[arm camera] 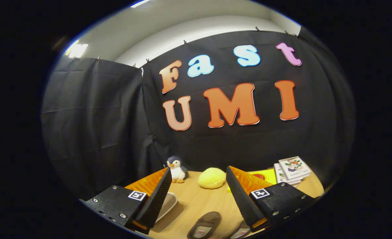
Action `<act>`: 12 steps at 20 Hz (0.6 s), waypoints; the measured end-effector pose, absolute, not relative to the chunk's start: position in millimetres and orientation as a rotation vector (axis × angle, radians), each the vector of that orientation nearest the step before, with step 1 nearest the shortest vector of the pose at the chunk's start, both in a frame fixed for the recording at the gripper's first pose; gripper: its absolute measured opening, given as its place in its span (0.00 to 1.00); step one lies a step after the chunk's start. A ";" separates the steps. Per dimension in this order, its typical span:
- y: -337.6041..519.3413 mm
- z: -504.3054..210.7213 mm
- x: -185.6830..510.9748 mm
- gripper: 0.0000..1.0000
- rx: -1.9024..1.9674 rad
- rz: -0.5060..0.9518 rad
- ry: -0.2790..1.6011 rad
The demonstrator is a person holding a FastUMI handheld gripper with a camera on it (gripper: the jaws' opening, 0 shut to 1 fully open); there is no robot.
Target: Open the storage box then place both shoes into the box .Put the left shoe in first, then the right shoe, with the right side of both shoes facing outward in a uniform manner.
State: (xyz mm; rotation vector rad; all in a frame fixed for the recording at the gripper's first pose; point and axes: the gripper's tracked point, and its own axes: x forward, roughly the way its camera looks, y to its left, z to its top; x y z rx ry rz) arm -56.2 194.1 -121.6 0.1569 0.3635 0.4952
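My gripper (pixel 198 172) is open and held high above a wooden table (pixel 196 202), with nothing between its fingers. Below the fingers lie two brown shoes. One shoe (pixel 205 225) lies between the fingers near the table's front, showing its insole. The other shoe (pixel 240 231) is partly hidden under the right finger. A whitish object (pixel 168 203), perhaps the storage box or its lid, peeks out from behind the left finger; too little shows to tell which.
A small penguin plush (pixel 177 169) and a yellow round plush (pixel 211 178) sit at the back of the table. A stack of books (pixel 292 170) and a yellow item (pixel 265 176) lie to the right, beyond the right finger.
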 end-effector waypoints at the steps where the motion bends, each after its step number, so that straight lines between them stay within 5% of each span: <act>1: 202.4 -131.5 -60.8 0.98 0.172 0.518 0.397; 12: 269.9 -231.2 -99.6 0.97 0.308 0.673 0.756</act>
